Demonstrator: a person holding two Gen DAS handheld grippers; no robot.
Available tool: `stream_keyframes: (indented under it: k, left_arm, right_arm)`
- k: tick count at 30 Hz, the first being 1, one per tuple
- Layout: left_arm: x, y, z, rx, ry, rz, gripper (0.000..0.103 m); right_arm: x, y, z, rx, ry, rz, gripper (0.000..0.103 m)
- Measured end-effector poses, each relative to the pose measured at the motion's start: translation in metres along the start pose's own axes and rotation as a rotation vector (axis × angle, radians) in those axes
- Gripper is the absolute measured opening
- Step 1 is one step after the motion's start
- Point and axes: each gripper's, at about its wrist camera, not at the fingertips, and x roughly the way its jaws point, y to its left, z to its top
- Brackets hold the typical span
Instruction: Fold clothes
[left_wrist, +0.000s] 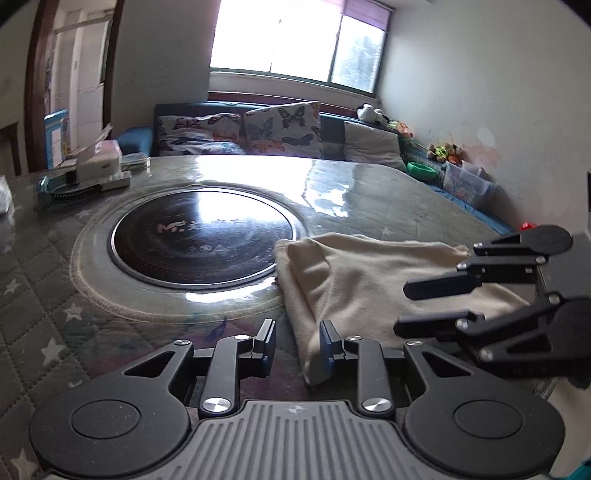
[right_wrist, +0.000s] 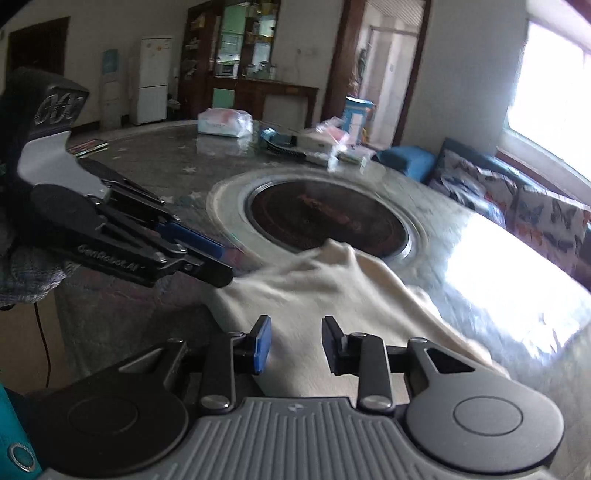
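A cream garment (left_wrist: 369, 280) is lying rumpled near the table's (left_wrist: 351, 192) near edge, beside the inset round hob (left_wrist: 203, 240). It is looking soft, light and limp; hems or corners seem the best hold. Left gripper (left_wrist: 298, 345) and right gripper (right_wrist: 295, 345) are both standing apart, pinching nothing. The garment's near end is hidden.

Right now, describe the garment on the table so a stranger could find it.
On the big round table, find the dark glass disc at its centre. Just beside the disc lies the cream cloth, folded: the only soft, pale thing there, far from the boxes across the table.
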Motion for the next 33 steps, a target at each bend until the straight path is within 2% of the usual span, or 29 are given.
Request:
stream_keyframes:
  k: [5,9,11,13,14,16,18,26,33]
  left_arm:
    - [0.001,0.016,0.011,-0.086,0.024,0.021,0.028]
    - [0.004,0.025,0.019,-0.159,0.040,0.009,0.044]
    - [0.006,0.025,0.022,-0.182,0.043,-0.006,0.049]
    - [0.011,0.026,0.026,-0.214,0.056,-0.021,0.057]
    - [0.014,0.026,0.027,-0.232,0.066,-0.032,0.058]
    - [0.020,0.026,0.029,-0.272,0.086,-0.053,0.058]
    - [0.028,0.028,0.032,-0.322,0.112,-0.073,0.058]
    - [0.047,0.037,0.038,-0.559,0.174,-0.158,0.058]
    - [0.065,0.033,0.036,-0.689,0.226,-0.205,0.056]
  right_arm:
    - [0.014,0.026,0.010,-0.111,-0.009,0.053,0.037]
    - [0.030,0.045,0.014,-0.176,0.008,0.075,0.038]
    - [0.036,0.050,0.014,-0.188,0.022,0.051,0.037]
    - [0.039,0.052,0.014,-0.193,0.025,0.035,0.032]
    - [0.038,0.052,0.014,-0.181,0.018,0.027,0.028]
    - [0.035,0.047,0.015,-0.144,0.007,0.024,0.013]
    - [0.030,0.040,0.017,-0.097,-0.008,0.036,0.011]
    - [0.005,0.015,0.022,0.045,-0.092,0.061,0.009]
    - [-0.011,0.010,0.017,0.077,-0.134,0.067,0.008]
